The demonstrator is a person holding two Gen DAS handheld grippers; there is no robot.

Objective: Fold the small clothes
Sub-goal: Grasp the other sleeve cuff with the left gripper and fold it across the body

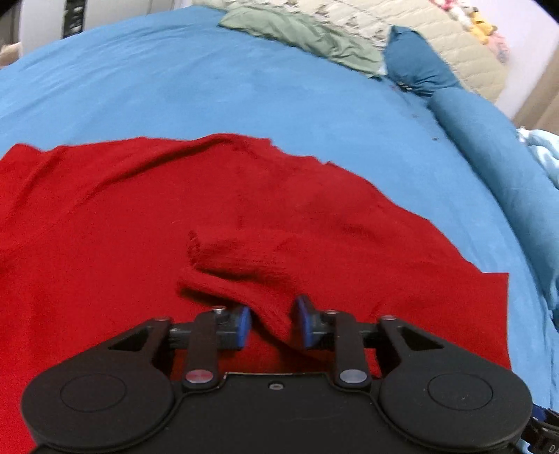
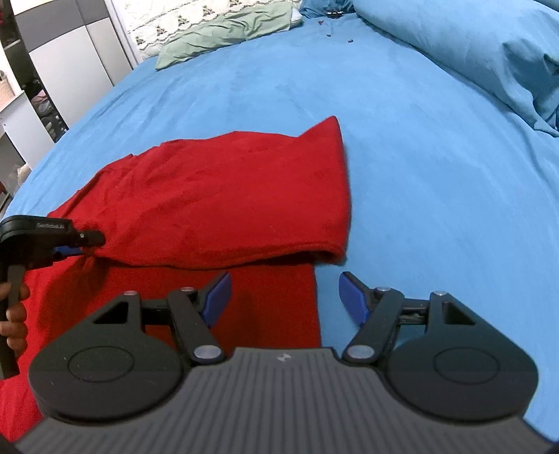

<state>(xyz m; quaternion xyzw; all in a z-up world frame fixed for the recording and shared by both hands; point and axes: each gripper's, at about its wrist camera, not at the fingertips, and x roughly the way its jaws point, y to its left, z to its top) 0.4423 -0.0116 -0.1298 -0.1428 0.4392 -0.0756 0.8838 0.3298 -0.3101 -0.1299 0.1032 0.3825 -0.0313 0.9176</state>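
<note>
A red garment (image 1: 174,216) lies spread on the blue bed sheet (image 1: 174,90). In the right wrist view the garment (image 2: 216,199) has its upper layer folded over, with a fold edge running along the near side. My left gripper (image 1: 272,323) has a raised ridge of the red fabric between its blue pads, which stand slightly apart around it. It also shows in the right wrist view (image 2: 78,244) at the garment's left edge, held by a hand. My right gripper (image 2: 284,297) is open and empty, just above the garment's near right corner.
A green cloth (image 2: 223,31) lies at the far side of the bed. Blue pillows (image 2: 471,45) and a rolled blue blanket (image 1: 489,146) lie to the right. A quilted headboard (image 1: 436,42) stands behind. A wardrobe (image 2: 63,59) stands left of the bed.
</note>
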